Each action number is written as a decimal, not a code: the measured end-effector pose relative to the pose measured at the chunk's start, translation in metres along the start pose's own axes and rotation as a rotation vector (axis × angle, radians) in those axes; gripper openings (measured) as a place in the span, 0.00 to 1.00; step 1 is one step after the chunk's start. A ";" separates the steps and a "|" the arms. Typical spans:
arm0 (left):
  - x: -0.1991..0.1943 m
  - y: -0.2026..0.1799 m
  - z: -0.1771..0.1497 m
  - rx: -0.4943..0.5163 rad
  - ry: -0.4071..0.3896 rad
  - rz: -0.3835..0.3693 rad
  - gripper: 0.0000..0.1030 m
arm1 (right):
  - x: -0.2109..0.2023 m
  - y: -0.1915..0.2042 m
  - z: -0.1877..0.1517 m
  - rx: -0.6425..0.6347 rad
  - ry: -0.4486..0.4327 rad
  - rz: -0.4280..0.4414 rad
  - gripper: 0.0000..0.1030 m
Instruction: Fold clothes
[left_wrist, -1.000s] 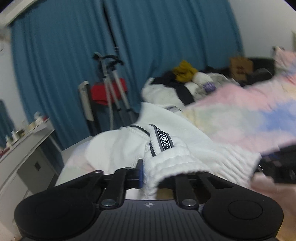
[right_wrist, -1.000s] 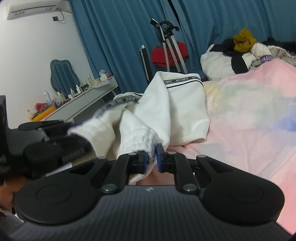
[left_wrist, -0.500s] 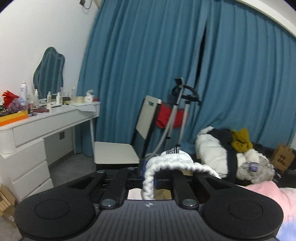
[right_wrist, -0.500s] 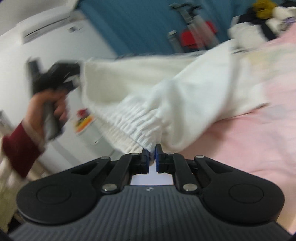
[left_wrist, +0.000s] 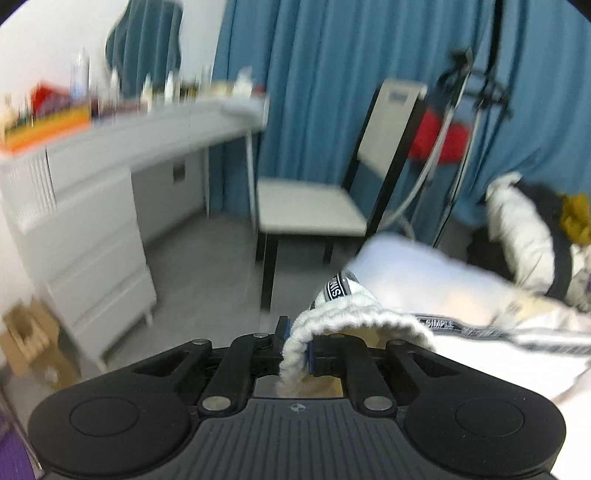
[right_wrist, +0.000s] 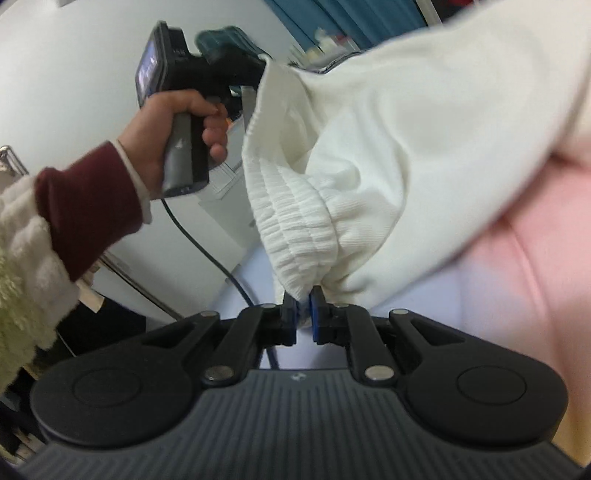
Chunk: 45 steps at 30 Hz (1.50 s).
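Note:
A white garment (right_wrist: 406, 147) with a ribbed elastic waistband and a black-and-white "SIMPLE" stripe (left_wrist: 439, 325) hangs stretched between both grippers above the pink bed. My left gripper (left_wrist: 294, 345) is shut on one end of the waistband (left_wrist: 343, 317). My right gripper (right_wrist: 303, 317) is shut on the other end, where the ribbed band (right_wrist: 295, 229) bunches. In the right wrist view the left gripper (right_wrist: 258, 70) shows at the upper left, held by a person's hand (right_wrist: 166, 118) in a maroon sleeve, with the cloth's top corner in it.
A grey dresser (left_wrist: 92, 206) with bottles stands at the left. A white chair (left_wrist: 314, 210) sits before blue curtains (left_wrist: 332, 74). A pile of clothes (left_wrist: 535, 229) lies at the right. The pink bedcover (right_wrist: 517, 277) spreads under the garment. A cable (right_wrist: 207, 251) hangs from the left gripper.
Both grippers have lifted the garment off the bed and pulled apart. The waistband is stretched out between them. The left wrist view has tilted downward toward the floor and chair.

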<state>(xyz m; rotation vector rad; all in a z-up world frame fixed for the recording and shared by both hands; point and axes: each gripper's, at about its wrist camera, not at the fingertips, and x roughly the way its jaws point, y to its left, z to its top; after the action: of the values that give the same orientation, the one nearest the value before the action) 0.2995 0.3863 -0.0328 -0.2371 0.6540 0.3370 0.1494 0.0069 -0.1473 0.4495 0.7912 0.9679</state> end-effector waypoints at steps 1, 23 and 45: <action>0.006 0.004 -0.005 -0.010 0.002 -0.008 0.11 | 0.001 -0.004 -0.001 0.011 0.001 0.015 0.12; -0.252 -0.038 -0.105 0.157 -0.179 -0.176 0.79 | -0.061 0.055 -0.004 -0.307 -0.132 -0.259 0.95; -0.312 -0.246 -0.264 0.388 -0.217 -0.477 0.82 | -0.281 -0.024 0.024 -0.223 -0.434 -0.583 0.95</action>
<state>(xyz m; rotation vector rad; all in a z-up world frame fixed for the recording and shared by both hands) 0.0149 0.0038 -0.0123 0.0194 0.4188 -0.2219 0.0894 -0.2473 -0.0382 0.1994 0.3746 0.3829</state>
